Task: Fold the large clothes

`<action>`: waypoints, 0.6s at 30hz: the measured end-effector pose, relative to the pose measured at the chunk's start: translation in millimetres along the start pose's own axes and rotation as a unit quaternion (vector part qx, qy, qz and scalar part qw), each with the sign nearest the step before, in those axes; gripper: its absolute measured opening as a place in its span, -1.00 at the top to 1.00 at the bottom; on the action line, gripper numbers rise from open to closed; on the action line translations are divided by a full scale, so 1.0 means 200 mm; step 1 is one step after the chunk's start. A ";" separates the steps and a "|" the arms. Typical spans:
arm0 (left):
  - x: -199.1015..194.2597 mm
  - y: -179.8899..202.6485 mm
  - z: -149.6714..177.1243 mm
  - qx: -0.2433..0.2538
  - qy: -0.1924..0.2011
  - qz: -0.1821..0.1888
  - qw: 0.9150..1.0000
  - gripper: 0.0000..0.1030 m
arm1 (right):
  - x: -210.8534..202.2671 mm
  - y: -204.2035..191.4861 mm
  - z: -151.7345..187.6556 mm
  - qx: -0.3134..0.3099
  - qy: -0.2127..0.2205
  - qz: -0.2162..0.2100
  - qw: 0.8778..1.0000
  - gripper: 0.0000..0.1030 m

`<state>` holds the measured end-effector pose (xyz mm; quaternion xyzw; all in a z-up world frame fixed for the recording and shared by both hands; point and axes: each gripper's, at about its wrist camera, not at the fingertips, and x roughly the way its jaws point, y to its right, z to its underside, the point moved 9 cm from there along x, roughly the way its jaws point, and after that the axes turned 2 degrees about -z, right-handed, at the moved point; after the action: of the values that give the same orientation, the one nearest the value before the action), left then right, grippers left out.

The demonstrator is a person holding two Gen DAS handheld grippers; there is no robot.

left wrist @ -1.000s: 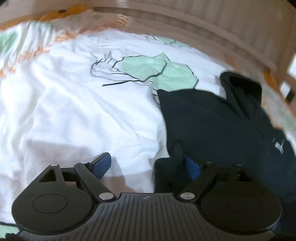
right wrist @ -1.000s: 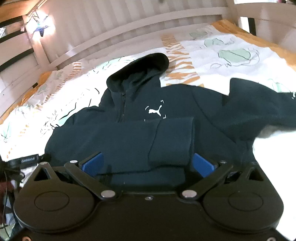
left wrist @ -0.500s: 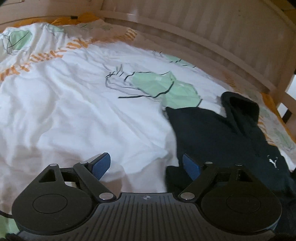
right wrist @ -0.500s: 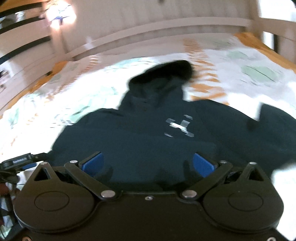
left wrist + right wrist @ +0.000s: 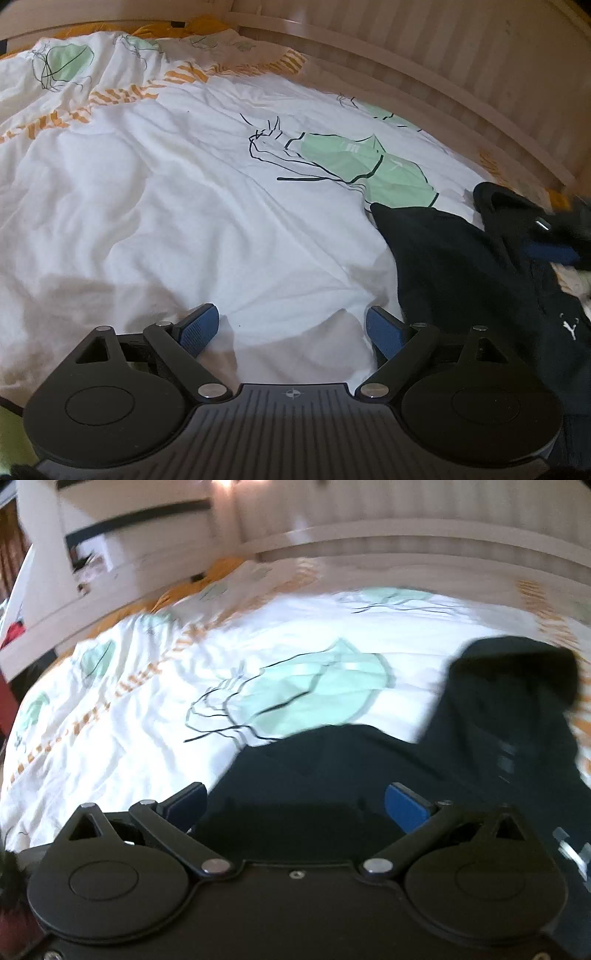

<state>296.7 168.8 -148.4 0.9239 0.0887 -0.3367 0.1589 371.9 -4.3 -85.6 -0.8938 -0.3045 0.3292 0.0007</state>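
Here the left gripper (image 5: 291, 326) hangs low over the bed, its blue pads spread wide with only the white duvet (image 5: 177, 221) between them and nothing pinched. The duvet is rumpled, printed with pale green leaf shapes outlined in black and bands of orange strokes, and it covers most of the left wrist view. The dark hoodie (image 5: 454, 266) lies on the duvet off to the right of that gripper, its near edge just beside the right pad; the hood points toward the slatted bed frame (image 5: 461, 74) at the far side, and a small white logo shows on the chest at the right margin. At the far right edge of the same view a blurred dark shape with a blue pad hangs above the hoodie's hood; it seems to be the other gripper. In the right wrist view, which is smeared, the right gripper (image 5: 295, 805) is over the hoodie (image 5: 351, 768), its pads likewise set far apart. Dark fabric fills the gap between them, but the pads do not press on it.
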 end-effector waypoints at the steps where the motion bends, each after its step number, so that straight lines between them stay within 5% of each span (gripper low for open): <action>1: 0.00 0.00 0.00 -0.001 0.000 0.000 1.000 -0.70 | 0.03 -0.02 -0.02 -0.003 0.002 0.004 1.000 -0.98; 7: -0.04 0.01 -0.02 -0.013 0.021 0.008 1.000 -0.71 | -0.09 0.05 0.00 0.060 0.038 0.003 0.997 -0.98; 18: -0.26 0.30 -0.12 0.057 0.078 0.065 0.993 -0.92 | -0.78 0.63 0.37 0.137 0.069 0.130 0.980 -0.98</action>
<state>288.1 119.5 -82.8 0.9587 0.0217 -0.2567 0.1205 304.1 -207.2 -77.3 -0.9377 -0.1372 0.3028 0.1010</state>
